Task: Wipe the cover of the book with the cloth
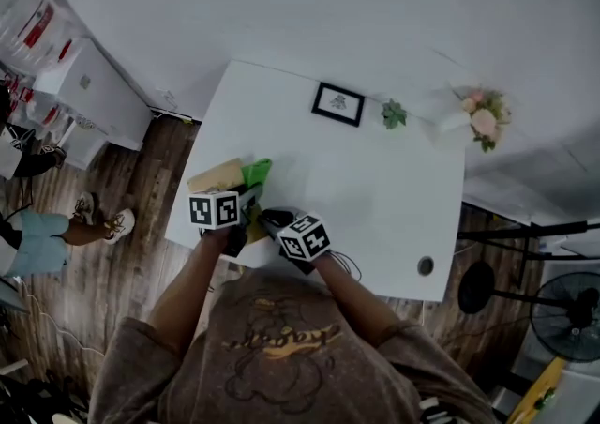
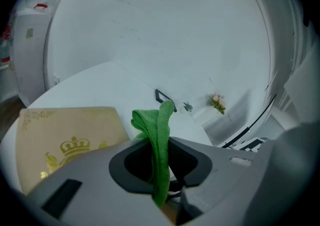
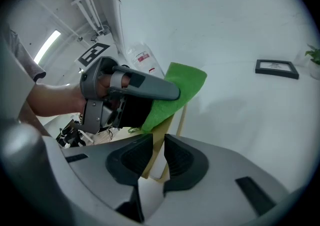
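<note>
A tan book (image 1: 216,174) with a gold crown print (image 2: 70,140) lies near the white table's (image 1: 375,197) front left corner. My left gripper (image 1: 246,203) is shut on a green cloth (image 2: 158,135). The cloth stands folded up out of the jaws and hangs over the book's right side (image 1: 256,172). In the right gripper view, the left gripper (image 3: 162,95) presses the cloth (image 3: 175,90) against the book's cover. My right gripper (image 3: 159,142) has the book's near edge (image 3: 167,130) between its pads, tan cover and white pages filling the narrow gap. It sits at the table's front edge (image 1: 277,221).
A black picture frame (image 1: 338,103), a small green plant (image 1: 394,113) and a pink flower bunch (image 1: 483,120) stand along the table's far edge. A round cable hole (image 1: 426,265) is at the front right. White cabinets (image 1: 89,84) and a person's legs (image 1: 56,230) are at the left, a fan (image 1: 567,314) at the right.
</note>
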The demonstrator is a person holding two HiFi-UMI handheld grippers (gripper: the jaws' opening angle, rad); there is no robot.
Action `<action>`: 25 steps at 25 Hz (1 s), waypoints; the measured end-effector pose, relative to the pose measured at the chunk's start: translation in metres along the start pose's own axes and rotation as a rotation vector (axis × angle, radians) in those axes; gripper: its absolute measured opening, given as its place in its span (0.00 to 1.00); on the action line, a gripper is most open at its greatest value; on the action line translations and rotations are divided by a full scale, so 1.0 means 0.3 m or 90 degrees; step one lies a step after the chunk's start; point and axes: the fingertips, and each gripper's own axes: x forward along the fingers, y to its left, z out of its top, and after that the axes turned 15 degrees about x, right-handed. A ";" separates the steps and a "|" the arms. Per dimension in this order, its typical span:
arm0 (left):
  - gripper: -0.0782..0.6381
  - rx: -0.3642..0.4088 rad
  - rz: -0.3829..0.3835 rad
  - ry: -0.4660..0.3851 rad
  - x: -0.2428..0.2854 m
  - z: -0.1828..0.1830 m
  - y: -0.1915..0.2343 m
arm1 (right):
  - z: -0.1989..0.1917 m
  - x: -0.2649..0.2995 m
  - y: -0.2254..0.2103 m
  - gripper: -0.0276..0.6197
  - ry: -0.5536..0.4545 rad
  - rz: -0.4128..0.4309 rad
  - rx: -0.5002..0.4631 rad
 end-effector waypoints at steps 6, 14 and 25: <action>0.21 -0.041 -0.027 -0.060 -0.012 0.052 -0.019 | -0.014 -0.061 -0.033 0.17 -0.006 0.005 0.016; 0.21 -0.091 -0.058 -0.139 -0.086 0.115 -0.076 | -0.058 -0.139 -0.063 0.14 -0.023 -0.002 0.048; 0.21 -0.108 0.014 -0.186 -0.327 0.032 -0.010 | -0.072 -0.148 -0.039 0.11 -0.018 0.007 0.022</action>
